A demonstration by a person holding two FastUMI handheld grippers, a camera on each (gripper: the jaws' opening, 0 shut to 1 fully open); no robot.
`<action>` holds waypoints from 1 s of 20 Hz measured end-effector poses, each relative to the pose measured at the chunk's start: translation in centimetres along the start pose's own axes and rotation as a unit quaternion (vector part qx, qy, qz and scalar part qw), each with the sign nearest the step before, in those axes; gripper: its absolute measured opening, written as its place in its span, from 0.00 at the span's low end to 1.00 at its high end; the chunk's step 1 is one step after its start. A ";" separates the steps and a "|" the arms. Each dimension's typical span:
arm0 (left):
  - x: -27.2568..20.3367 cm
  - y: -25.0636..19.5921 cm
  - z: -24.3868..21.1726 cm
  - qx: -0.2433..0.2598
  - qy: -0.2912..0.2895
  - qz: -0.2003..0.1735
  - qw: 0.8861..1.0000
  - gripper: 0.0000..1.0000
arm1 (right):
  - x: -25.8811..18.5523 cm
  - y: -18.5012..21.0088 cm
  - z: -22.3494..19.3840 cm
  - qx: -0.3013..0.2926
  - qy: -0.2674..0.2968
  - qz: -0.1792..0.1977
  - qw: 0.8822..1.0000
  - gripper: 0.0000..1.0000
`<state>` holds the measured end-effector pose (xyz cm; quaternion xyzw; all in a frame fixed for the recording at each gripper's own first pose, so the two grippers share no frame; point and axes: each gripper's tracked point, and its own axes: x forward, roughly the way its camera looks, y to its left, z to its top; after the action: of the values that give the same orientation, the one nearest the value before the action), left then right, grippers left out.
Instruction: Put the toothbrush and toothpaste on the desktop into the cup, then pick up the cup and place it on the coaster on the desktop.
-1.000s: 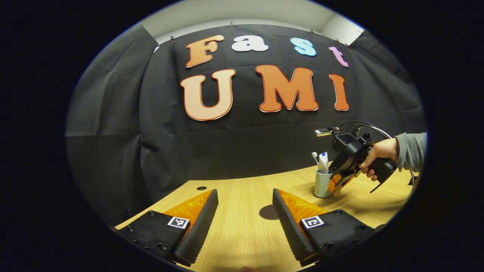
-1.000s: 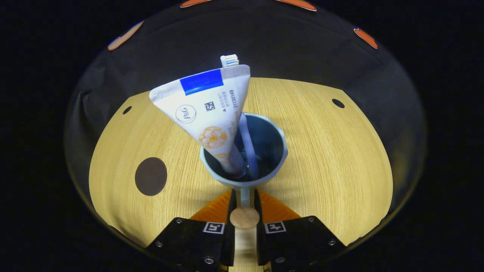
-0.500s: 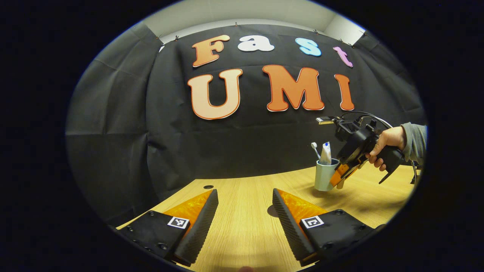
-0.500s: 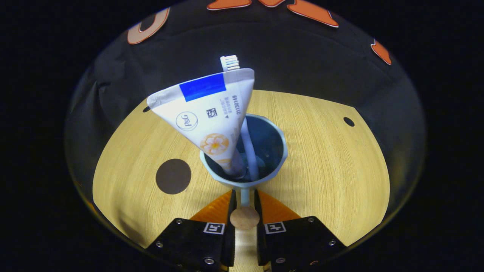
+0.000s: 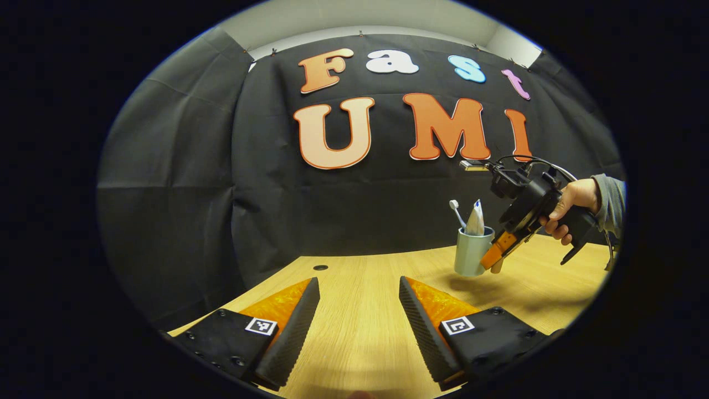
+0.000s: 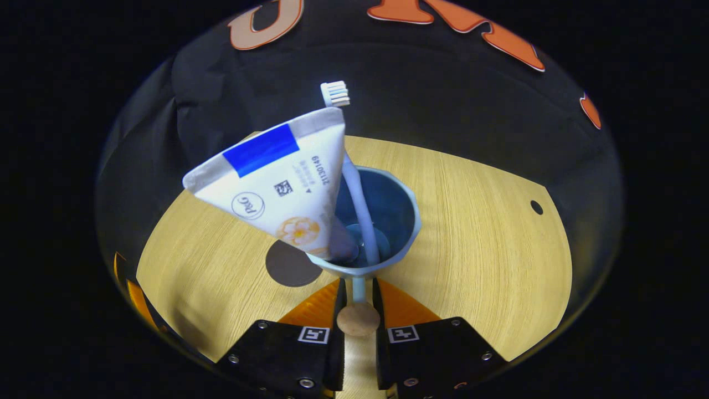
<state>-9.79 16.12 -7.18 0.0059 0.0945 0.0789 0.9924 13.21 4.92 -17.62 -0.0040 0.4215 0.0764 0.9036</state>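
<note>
Carrying 1 cup (image 6: 382,221) by its near wall, right gripper (image 6: 358,288) clamped tight on it; toothbrush (image 6: 354,188) and toothpaste (image 6: 277,183) inside. Cup has risen off the desktop (image 6: 487,244) since 1 second ago, drifting toward the coaster (image 6: 288,269), now beside it. Left gripper (image 5: 357,316) idle, spread wide, holding nothing.

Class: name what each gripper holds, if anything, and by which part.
The right gripper pinches the cup by its near rim wall. The left gripper is open, holding nothing.
</note>
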 end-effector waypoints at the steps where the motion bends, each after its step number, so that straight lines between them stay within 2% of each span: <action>1: -0.1 0.6 -0.2 -0.001 0.001 0.004 1.000 0.92 | 0.1 0.0 0.0 -0.008 -0.001 0.003 1.000 0.23; 12: -0.9 3.1 -1.6 -0.011 0.016 0.024 1.000 0.92 | 0.2 0.0 -0.2 -0.049 0.019 0.039 0.998 0.24; 20: -0.9 4.1 -2.6 -0.011 0.031 0.034 0.999 0.92 | -0.6 -0.6 -0.3 -0.069 0.053 0.041 0.995 0.24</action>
<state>-11.76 20.04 -9.42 -0.0038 0.1240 0.1138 0.9857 12.67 4.23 -17.43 -0.0533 0.4622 0.1423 0.8737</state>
